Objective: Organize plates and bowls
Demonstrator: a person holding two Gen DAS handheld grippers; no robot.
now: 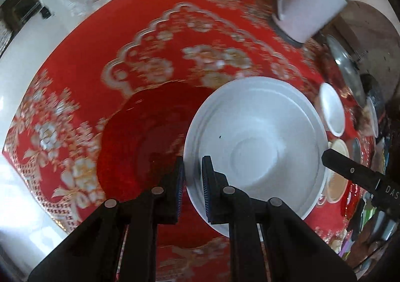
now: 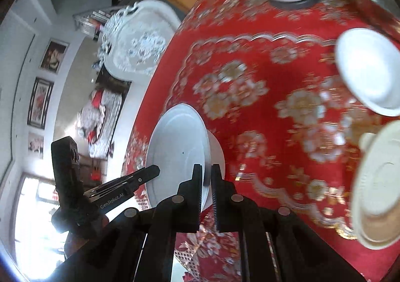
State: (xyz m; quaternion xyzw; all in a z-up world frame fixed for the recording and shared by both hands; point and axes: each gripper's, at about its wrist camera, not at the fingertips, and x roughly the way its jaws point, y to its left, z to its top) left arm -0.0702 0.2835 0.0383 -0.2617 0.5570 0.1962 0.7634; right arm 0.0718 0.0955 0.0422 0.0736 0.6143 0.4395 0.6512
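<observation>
right wrist: one white bowl (image 2: 177,152), two claws on its rim

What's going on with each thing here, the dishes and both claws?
White bowl: upright, gripped at two rim spots.
Left gripper: shut on bowl rim.
Right gripper: shut on bowl rim.
Small white bowl: upright on tablecloth.
Cream dish: resting on cloth.

Three bowls (image 2: 180,147), one rack (image 1: 307,4)
</observation>
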